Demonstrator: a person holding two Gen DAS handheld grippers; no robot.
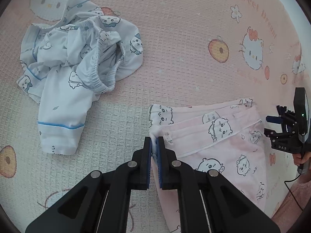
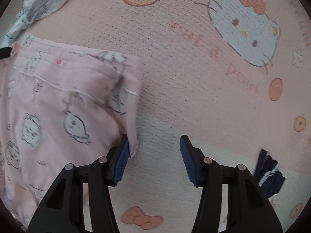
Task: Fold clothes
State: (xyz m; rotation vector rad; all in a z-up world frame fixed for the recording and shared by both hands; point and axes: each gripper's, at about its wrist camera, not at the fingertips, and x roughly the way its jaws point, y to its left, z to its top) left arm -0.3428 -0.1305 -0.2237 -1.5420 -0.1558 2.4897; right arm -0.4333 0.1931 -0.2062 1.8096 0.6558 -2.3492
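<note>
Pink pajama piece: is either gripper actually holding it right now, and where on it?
The left gripper is shut on the pink pajama piece at its left corner. The right gripper is open beside the garment's right edge, holding nothing.

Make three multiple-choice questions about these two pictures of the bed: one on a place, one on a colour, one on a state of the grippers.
1. Where does the crumpled white garment with blue piping lie, seen from the left wrist view?
A. Upper left of the pink cartoon-print garment
B. On top of it
C. Under it

2. What colour are the gripper pads?
A. Red
B. Blue
C. Yellow

3. How does the left gripper stand?
A. Wide open over bare sheet
B. Shut on a corner of the pink garment
C. Shut on the white garment

Key: 1 A, it lies apart, up and left. 2 B, both views show blue ribbed pads. 3 B, pink cloth is pinched between the pads.
</note>
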